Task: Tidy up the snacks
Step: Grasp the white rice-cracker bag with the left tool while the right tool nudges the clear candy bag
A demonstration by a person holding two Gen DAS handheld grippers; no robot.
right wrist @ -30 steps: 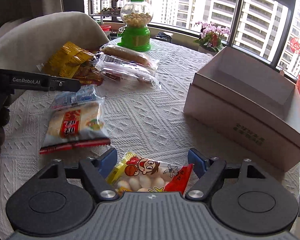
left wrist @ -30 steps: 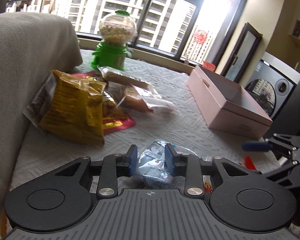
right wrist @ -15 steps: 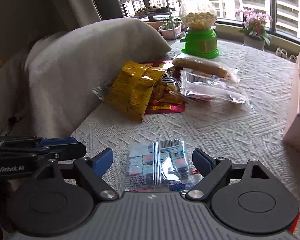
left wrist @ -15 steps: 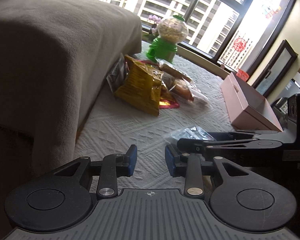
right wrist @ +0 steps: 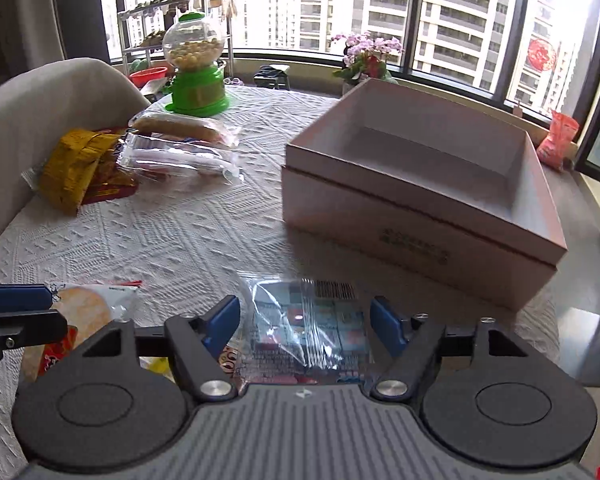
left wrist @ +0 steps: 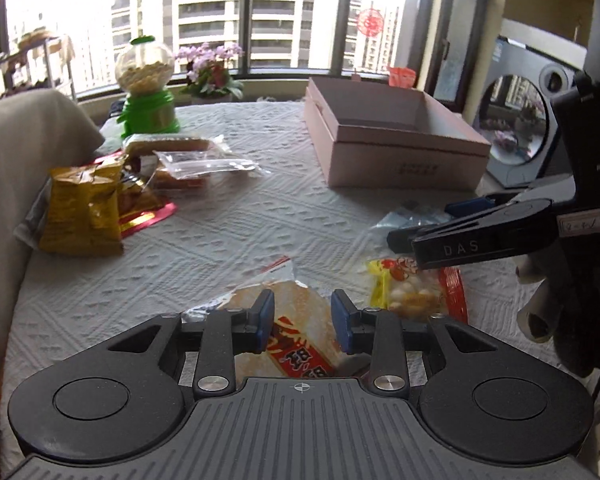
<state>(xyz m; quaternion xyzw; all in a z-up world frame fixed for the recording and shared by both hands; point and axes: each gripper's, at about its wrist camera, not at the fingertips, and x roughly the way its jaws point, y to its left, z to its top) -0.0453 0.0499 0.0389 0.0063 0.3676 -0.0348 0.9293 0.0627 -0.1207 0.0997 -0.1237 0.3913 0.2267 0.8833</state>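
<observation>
Both grippers hover spread over packets: left gripper straddling a rice cracker, right gripper a clear bag, box at one o'clock, likely their destination

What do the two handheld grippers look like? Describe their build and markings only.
Both are matte black. The left gripper and right gripper each have a ribbed grey-black deck, two round discs, silver pivot screws and blue-padded fingers. Seen from the left wrist camera, the right one's side reads "DAS", with a white label.
</observation>
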